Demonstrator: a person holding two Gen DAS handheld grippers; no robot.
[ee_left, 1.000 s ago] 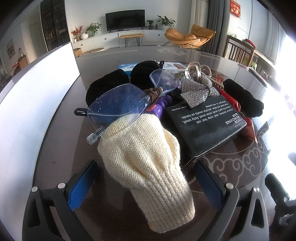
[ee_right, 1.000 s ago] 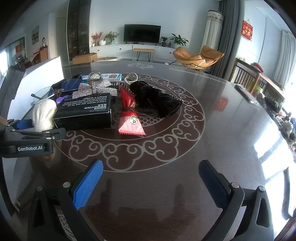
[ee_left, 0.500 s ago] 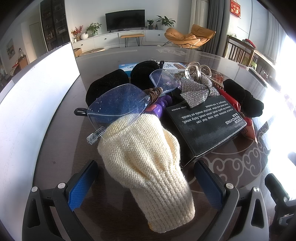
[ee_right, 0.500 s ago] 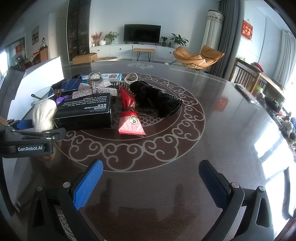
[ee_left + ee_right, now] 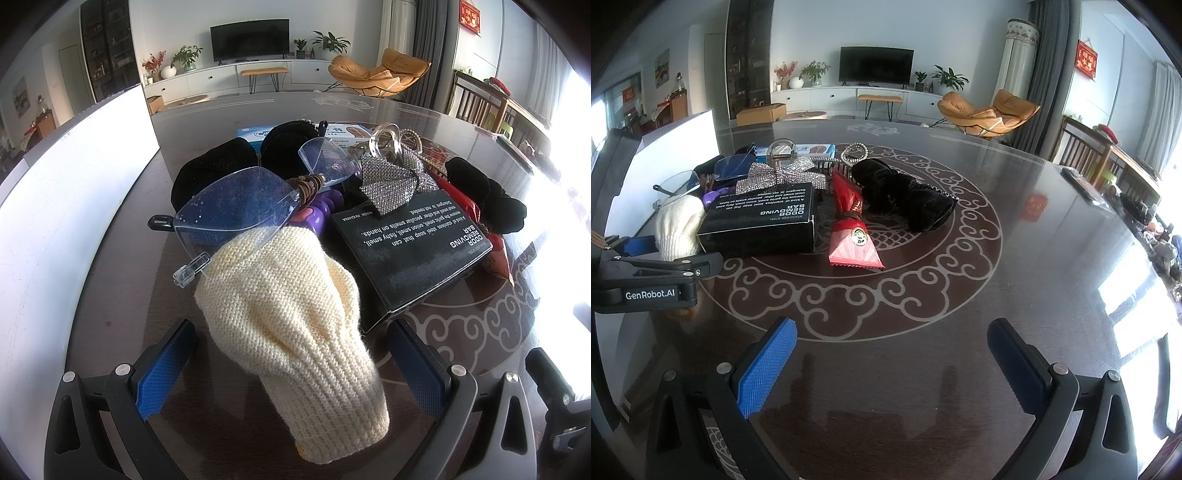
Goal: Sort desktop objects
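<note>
A living room with a television and an orange chair lies beyond the dark round table (image 5: 1015, 206), whose top carries a pale scroll pattern. I take the black box (image 5: 764, 221) printed "ODOR REMOVING BAR" as my landmark. Against its left side lies a cream knitted glove (image 5: 291, 321), between the spread fingers of my left claw (image 5: 291, 365), which touch nothing. Clear glasses (image 5: 236, 206) rest on the glove's far end, left of the box. A silver sequinned bow (image 5: 779, 173) sits on the box's far edge. Just right of the box lies a red packet (image 5: 851, 229), then a black fuzzy cloth (image 5: 905, 195). My right claw (image 5: 890, 365) hangs apart and empty over bare table, nearer than the box.
</note>
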